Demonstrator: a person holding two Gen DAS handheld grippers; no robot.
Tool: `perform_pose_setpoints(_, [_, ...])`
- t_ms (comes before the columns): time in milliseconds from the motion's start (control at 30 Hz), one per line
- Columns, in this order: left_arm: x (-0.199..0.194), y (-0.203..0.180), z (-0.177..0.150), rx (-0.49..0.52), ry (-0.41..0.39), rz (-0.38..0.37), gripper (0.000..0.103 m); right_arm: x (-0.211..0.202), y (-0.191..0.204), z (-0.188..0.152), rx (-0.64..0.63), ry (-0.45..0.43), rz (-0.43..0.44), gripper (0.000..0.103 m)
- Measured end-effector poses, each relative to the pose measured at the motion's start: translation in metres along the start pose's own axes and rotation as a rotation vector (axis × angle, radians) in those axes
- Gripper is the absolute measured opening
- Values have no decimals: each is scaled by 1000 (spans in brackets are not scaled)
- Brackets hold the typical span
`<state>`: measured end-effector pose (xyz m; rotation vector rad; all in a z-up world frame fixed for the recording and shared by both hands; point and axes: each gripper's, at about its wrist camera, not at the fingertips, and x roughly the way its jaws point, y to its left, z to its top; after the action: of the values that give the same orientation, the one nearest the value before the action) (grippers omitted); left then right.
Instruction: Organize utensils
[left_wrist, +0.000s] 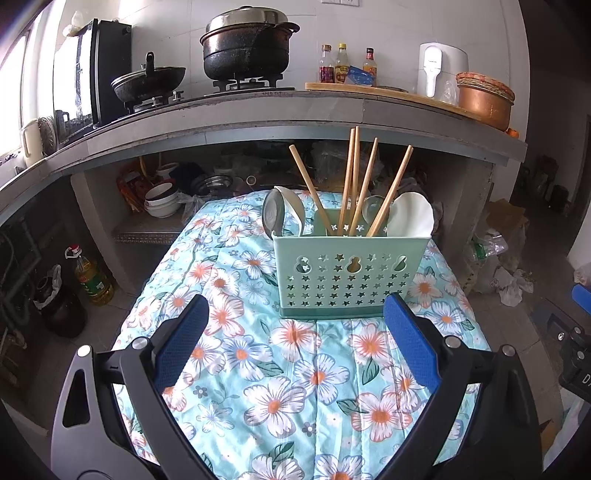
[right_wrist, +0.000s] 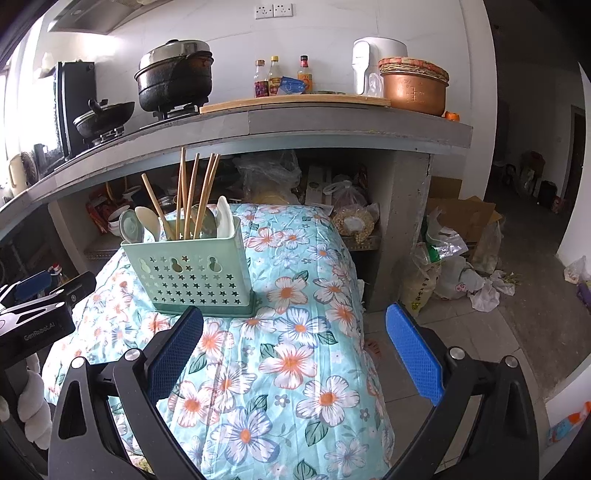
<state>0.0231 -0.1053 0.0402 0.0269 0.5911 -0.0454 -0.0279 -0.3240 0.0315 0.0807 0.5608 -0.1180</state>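
Observation:
A pale green utensil holder (left_wrist: 347, 275) (right_wrist: 192, 273) with star-shaped holes stands upright on a table covered in a blue floral cloth (left_wrist: 280, 387) (right_wrist: 295, 350). Inside it stand several wooden chopsticks (left_wrist: 351, 181) (right_wrist: 194, 195), white spoons (left_wrist: 412, 216) (right_wrist: 224, 218) and a metal spoon (left_wrist: 272, 212). My left gripper (left_wrist: 295, 321) hovers open just in front of the holder, nothing between its blue pads. My right gripper (right_wrist: 293, 332) is open too, lower and to the right of the holder, over the cloth's right edge. The left gripper's body (right_wrist: 40, 306) shows at the left edge of the right wrist view.
A concrete counter (left_wrist: 258, 110) behind the table carries a black pot (left_wrist: 245, 46), a wok (left_wrist: 147, 83), sauce bottles (left_wrist: 341, 66) and a copper pot (left_wrist: 484, 101). Bowls (left_wrist: 160, 201) sit underneath it. An oil bottle (left_wrist: 92, 277) stands on the floor at left; bags and a cardboard box (right_wrist: 465, 218) at right.

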Motion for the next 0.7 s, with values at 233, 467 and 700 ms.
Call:
perform_pose_setpoints(233, [-2,13,-2,-17,3,37,92,-1,-5,2,9,-5,-11,96])
perform_pose_setpoints(467, [-5,20,-1,-29,-3,52,92,-1,-5,2,5,-6,-7,96])
perform_pose_setpoints(700, [-7,23,0,-33,-12,63,92,-1,-3,3,2,-10,-5,96])
